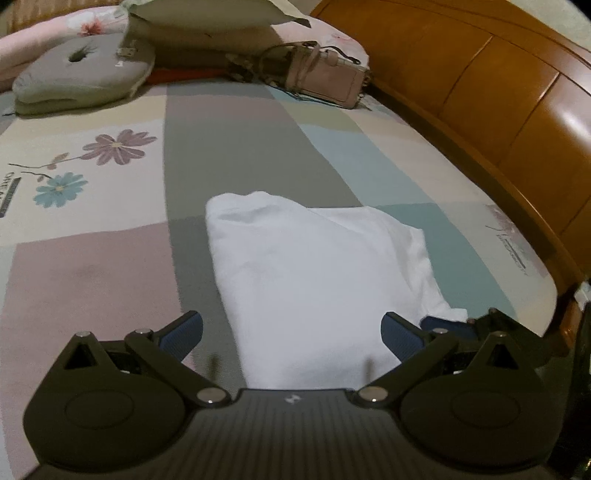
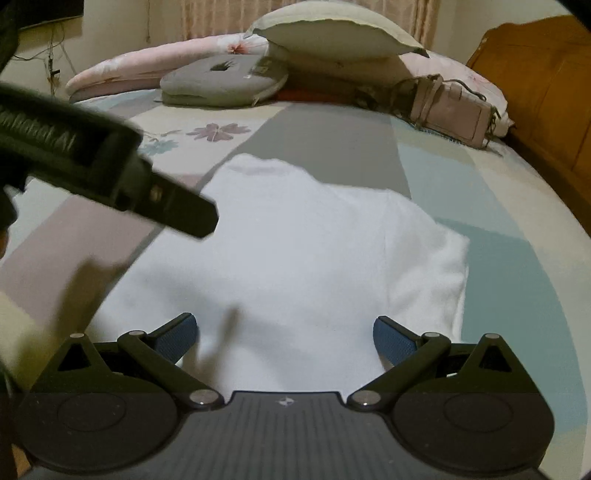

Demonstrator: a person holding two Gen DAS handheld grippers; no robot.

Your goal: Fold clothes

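Note:
A white garment (image 1: 314, 277) lies folded into a long, narrow shape on the patchwork bedsheet (image 1: 92, 258). My left gripper (image 1: 291, 336) hovers open over its near end, one blue pad on each side of the cloth and nothing held. In the right wrist view the same white garment (image 2: 295, 258) fills the middle. My right gripper (image 2: 284, 338) is open just above its near edge, holding nothing. The left gripper's black body (image 2: 92, 158) crosses the upper left, blurred. Part of the right gripper's linkage (image 1: 495, 328) shows beside the garment's right corner.
At the far end of the bed lie a grey cushion (image 1: 81, 77), stacked pillows (image 2: 332, 33) and a pink handbag (image 1: 325, 77). A wooden headboard (image 1: 498, 92) runs along the right side. Flower prints (image 1: 118, 146) mark the sheet to the left.

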